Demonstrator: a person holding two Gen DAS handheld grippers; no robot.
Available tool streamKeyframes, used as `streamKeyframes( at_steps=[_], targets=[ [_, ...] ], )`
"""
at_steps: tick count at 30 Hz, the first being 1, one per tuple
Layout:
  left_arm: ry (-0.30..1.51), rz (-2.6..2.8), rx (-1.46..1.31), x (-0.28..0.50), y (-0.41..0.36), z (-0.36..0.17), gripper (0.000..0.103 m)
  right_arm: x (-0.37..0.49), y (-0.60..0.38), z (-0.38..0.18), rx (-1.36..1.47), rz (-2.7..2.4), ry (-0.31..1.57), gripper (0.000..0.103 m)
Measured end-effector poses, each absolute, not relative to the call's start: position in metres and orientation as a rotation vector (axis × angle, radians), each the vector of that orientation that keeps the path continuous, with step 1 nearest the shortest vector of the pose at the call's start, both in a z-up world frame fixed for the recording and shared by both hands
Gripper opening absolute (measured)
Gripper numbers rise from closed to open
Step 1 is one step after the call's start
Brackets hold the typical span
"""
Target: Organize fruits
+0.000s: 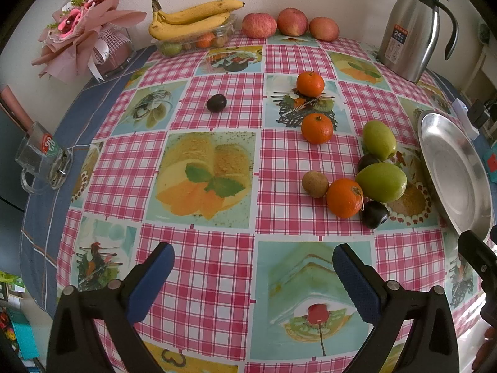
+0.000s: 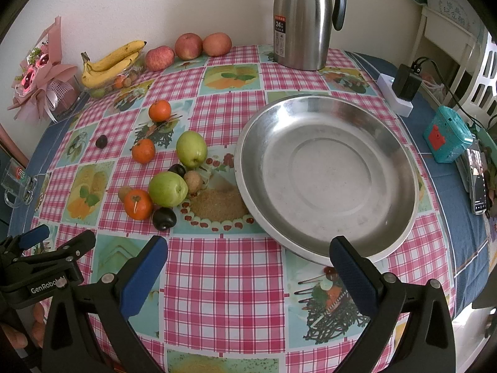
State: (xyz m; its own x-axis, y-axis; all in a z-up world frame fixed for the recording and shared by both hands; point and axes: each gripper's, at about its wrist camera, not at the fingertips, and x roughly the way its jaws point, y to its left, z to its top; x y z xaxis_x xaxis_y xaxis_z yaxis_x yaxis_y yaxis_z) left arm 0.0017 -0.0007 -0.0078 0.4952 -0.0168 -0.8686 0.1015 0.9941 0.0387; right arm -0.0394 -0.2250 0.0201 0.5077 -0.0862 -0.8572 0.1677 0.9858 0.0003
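While both jaws gape empty, 3 oranges (image 2: 138,204), 2 green fruits (image 2: 168,189), 1 plate (image 2: 400,168).

This is a home dining corner. The round surface (image 2: 217,279) wears a pink checked oilcloth printed with desserts, over a blue cloth. At twelve o'clock, against a plain cream wall, stand a steel thermos jug (image 2: 299,21), apples (image 2: 188,46) and bananas (image 2: 108,62); at ten o'clock sits a wrapped pink bouquet (image 2: 40,77). At three o'clock lie a plugged-in charger (image 2: 405,85), a teal tin (image 2: 447,135) and a phone (image 2: 478,183).
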Motion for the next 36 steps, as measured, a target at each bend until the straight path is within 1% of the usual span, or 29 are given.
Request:
streamKeyframes(
  at_steps=[9, 10, 13, 14, 16, 21, 26, 32, 36],
  targets=[
    [1.051, -0.039, 0.086, 0.003, 0.001, -0.002, 0.103, -0.041, -0.225, 0.024, 0.083, -0.154, 1.005, 0.103],
    [0.966, -0.043, 0.061, 0.002, 0.003, 0.006, 0.103, -0.042, -0.224, 0.028, 0.081, -0.149, 0.985, 0.103],
    [0.898, -0.042, 0.005, 0.004, 0.007, 0.029, 0.103, -0.041, -0.223, 0.041, 0.098, -0.129, 0.929, 0.103],
    [0.849, -0.028, 0.013, 0.001, 0.008, 0.041, 0.103, -0.040, -0.222, 0.046, 0.100, -0.122, 0.914, 0.103],
    [0.899, -0.028, -0.068, 0.011, 0.013, 0.052, 0.103, -0.035, -0.219, 0.056, 0.099, -0.117, 0.890, 0.103],
    [0.949, 0.003, -0.196, 0.028, 0.021, 0.072, 0.103, -0.019, -0.213, 0.075, 0.097, -0.118, 0.870, 0.103],
    [0.960, 0.058, -0.177, 0.048, 0.014, 0.080, 0.103, 0.003, -0.210, 0.079, 0.110, -0.112, 0.895, 0.103],
    [0.980, 0.140, -0.166, 0.060, 0.021, 0.060, 0.103, 0.025, -0.209, 0.063, 0.193, -0.062, 0.926, 0.103],
    [1.038, 0.170, -0.171, 0.066, 0.032, 0.041, 0.103, 0.035, -0.196, 0.047, 0.142, -0.051, 0.966, 0.103]
  ],
)
